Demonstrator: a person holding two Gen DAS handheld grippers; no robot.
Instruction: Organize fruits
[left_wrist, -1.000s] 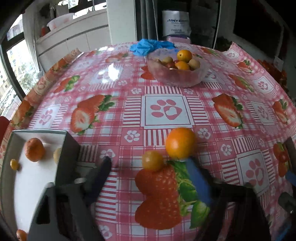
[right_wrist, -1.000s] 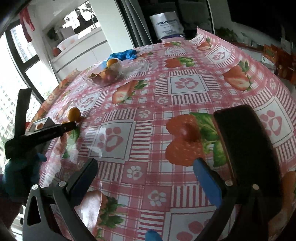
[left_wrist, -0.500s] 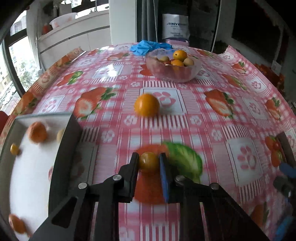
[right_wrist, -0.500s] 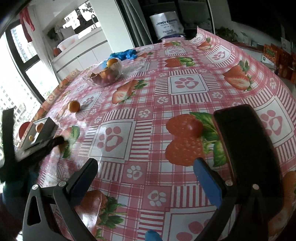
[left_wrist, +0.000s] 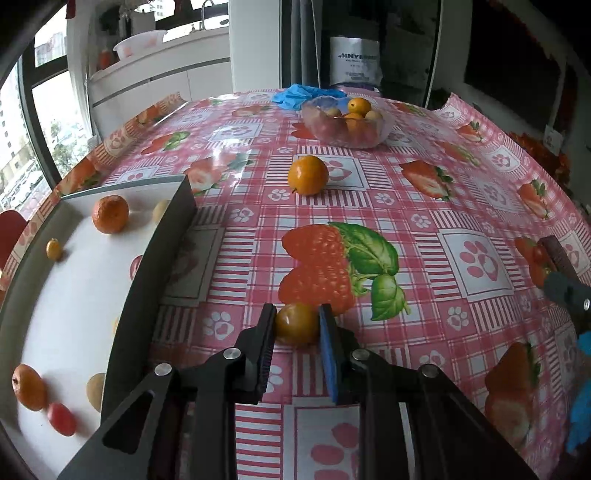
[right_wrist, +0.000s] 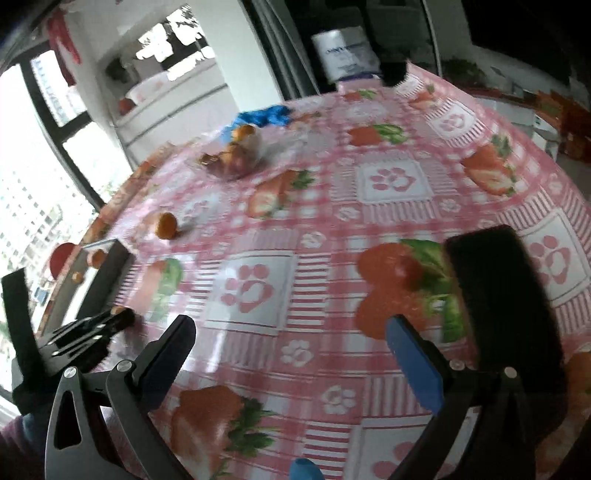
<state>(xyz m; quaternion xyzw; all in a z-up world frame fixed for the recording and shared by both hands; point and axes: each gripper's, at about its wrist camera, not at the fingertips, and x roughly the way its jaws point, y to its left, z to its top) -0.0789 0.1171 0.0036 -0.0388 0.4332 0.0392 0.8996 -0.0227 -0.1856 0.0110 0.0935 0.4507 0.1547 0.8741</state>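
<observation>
Left gripper (left_wrist: 297, 325) clamped on a small yellow-orange fruit (left_wrist: 295, 324), 1 pad against each side, just above the strawberry-print tablecloth (left_wrist: 424, 206) or perhaps touching it; hard to tell from this angle. Jaws have just closed in on it, from wide apart. Immediately left of the grip, a shallow dark-walled tray (left_wrist: 162, 243) with a white floor, holding 1 mandarin (left_wrist: 110, 214) near its far end, 1 tiny yellow fruit (left_wrist: 54, 249) by the left wall, and 1 more orange fruit (left_wrist: 29, 387) plus a small red fruit (left_wrist: 62, 419) at the near end. Farther up the cloth, a loose orange (left_wrist: 307, 175) lying alone, well apart from the tray. Beyond that, a clear glass bowl (left_wrist: 317, 127) with several fruits inside, and a crumpled blue glove (left_wrist: 295, 96) behind it.

Right gripper (right_wrist: 291, 347) open wide over bare cloth, nothing between its fingers. Flat black object (right_wrist: 498, 295) just beside its right finger. Right view blurred.
</observation>
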